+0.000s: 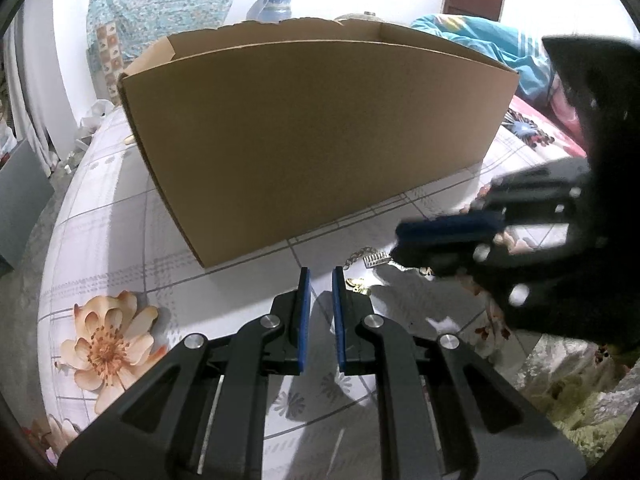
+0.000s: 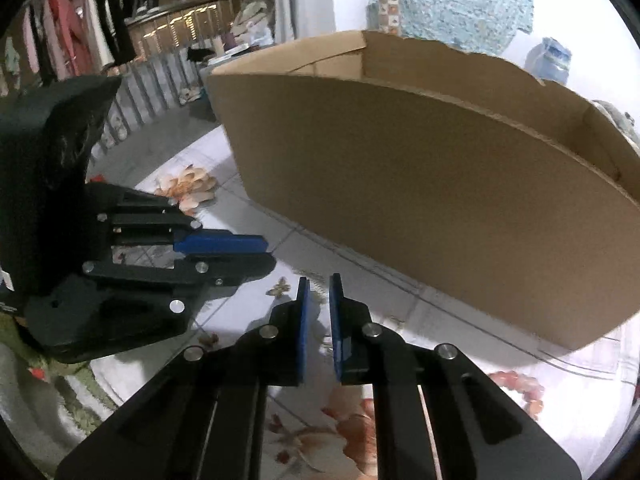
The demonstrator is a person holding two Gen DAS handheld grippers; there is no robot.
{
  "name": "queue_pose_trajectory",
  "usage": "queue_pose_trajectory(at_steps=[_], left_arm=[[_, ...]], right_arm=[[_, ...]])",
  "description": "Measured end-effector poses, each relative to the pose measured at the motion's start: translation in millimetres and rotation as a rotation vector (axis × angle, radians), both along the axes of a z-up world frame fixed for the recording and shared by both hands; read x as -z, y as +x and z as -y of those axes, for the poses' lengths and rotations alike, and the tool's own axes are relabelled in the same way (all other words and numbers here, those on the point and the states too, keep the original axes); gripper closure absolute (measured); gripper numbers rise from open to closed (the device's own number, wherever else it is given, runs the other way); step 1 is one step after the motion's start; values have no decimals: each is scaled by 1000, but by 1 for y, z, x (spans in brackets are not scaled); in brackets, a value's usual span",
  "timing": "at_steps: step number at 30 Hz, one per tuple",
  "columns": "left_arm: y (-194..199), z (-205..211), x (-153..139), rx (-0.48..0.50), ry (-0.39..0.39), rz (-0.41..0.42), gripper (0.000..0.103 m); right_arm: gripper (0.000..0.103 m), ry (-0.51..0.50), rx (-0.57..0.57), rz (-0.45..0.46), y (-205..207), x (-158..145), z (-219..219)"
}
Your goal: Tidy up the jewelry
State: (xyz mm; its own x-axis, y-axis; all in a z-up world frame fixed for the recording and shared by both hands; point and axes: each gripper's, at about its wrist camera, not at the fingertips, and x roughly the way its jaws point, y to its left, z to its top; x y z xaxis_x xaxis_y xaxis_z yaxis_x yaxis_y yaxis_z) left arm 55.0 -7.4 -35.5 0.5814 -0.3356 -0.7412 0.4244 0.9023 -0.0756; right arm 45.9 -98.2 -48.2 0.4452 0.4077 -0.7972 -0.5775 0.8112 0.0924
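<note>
both grippers hover over a floral bedsheet (image 1: 100, 240) before an open cardboard box (image 1: 312, 140) — left gripper (image 1: 321, 276) clenched and empty, right gripper (image 1: 404, 248) clenched too, its tips touching a silver-and-gold jewelry piece (image 1: 374, 260) lying just beside the box.

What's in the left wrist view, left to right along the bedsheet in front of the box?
Peach flower print → left tongs, shut and empty → gold jewelry piece → silver comb-like charm → right tongs.
</note>
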Motion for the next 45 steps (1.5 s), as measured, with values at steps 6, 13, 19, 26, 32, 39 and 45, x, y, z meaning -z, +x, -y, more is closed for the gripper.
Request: queue_pose_trajectory(at_steps=[6, 13, 19, 26, 32, 39, 45], left_arm=[[-4, -6, -4, 26, -56, -1, 93], [-5, 5, -3, 74, -62, -13, 93], [-3, 19, 2, 96, -12, -29, 93], [-3, 28, 2, 129, 83, 0, 93], [-4, 33, 1, 153, 127, 8, 97], [-7, 36, 1, 148, 140, 22, 97], [-10, 32, -1, 132, 131, 31, 97]], right_arm=[[93, 5, 19, -6, -10, 0, 5], [92, 60, 85, -9, -15, -4, 17], [92, 91, 117, -14, -14, -2, 21], [92, 108, 109, -16, -17, -6, 30], [92, 113, 113, -4, -20, -10, 34], [92, 115, 118, -1, -23, -11, 37], [92, 109, 121, 3, -24, -13, 39]])
